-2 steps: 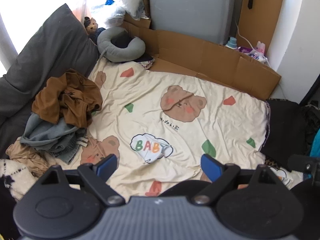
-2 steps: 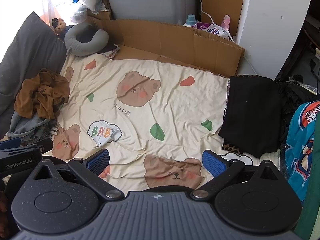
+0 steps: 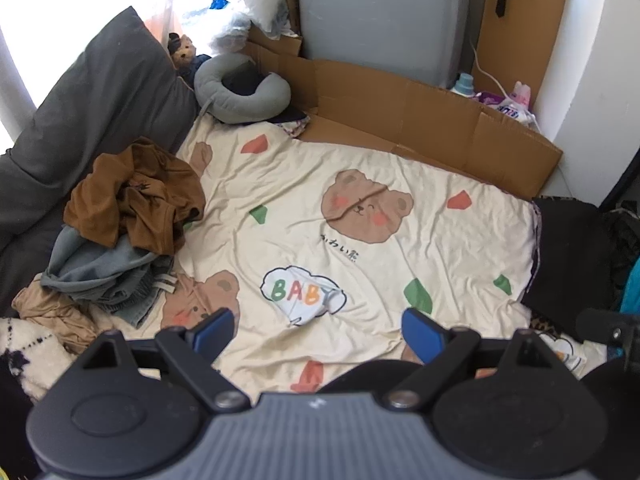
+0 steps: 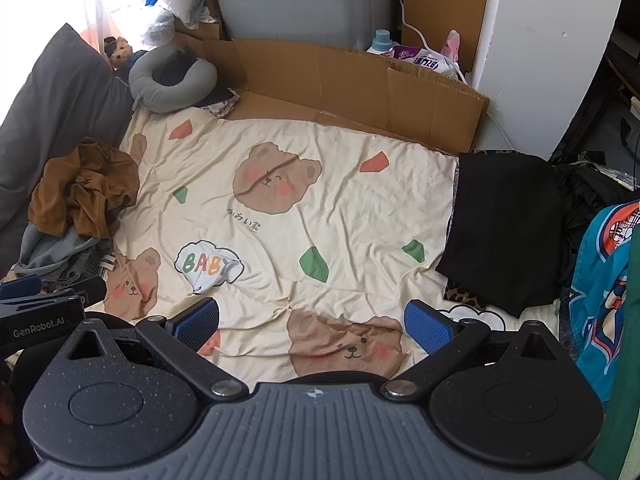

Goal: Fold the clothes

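At nine o'clock on the bed (image 3: 360,168), we list the clothes pile (image 3: 132,216): soft, light, limp; take the brown top's edge. Left gripper (image 3: 316,330) and right gripper (image 4: 312,318) fingers wide apart, empty.

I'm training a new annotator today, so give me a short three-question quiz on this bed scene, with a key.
1. True or false: the left claw and the right claw are both open, with nothing between the fingers.
2. Which garment lies on top of the clothes pile? A) brown garment B) black garment C) grey garment
3. Fill in: the black garment lies flat at the ____ edge of the bear-print sheet in the right wrist view.

Key: 1 true. 2 A, the brown garment; the grey garment lies under it. 3 right.
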Demonstrator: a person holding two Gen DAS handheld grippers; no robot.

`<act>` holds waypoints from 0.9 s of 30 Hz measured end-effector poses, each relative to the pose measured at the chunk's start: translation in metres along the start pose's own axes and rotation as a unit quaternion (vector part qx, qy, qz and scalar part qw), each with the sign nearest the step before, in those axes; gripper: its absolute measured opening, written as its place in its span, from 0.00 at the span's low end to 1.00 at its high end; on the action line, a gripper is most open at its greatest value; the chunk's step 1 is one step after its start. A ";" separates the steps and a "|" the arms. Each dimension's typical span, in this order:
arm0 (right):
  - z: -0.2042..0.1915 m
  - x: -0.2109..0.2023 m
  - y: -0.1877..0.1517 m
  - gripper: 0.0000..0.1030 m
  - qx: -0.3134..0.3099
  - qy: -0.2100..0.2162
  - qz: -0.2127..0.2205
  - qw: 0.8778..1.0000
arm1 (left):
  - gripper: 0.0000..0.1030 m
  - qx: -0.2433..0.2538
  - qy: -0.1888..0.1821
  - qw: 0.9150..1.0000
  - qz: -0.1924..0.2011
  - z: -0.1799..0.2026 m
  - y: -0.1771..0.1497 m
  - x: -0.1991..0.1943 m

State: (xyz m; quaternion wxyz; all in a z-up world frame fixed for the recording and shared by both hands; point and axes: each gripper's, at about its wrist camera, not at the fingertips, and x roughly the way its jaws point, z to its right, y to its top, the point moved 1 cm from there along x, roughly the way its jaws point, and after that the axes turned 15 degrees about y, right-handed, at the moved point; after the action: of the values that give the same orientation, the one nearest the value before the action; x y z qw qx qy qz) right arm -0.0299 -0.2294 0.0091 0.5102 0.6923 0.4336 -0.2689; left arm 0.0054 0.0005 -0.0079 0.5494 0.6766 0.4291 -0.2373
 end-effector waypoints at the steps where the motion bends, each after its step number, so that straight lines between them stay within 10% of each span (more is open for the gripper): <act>1: 0.000 0.000 0.000 0.99 -0.002 -0.003 -0.001 1.000 | 0.90 -0.002 -0.003 1.000 -0.002 -0.001 0.000 0.000; 27: 0.000 0.001 -0.001 0.99 -0.002 -0.005 -0.002 1.000 | 0.90 -0.004 -0.007 1.000 -0.010 0.000 0.001 0.002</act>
State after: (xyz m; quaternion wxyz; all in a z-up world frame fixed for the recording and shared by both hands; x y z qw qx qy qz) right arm -0.0300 -0.2289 0.0080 0.5130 0.6891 0.4333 -0.2724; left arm 0.0069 0.0013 -0.0089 0.5530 0.6679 0.4331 -0.2460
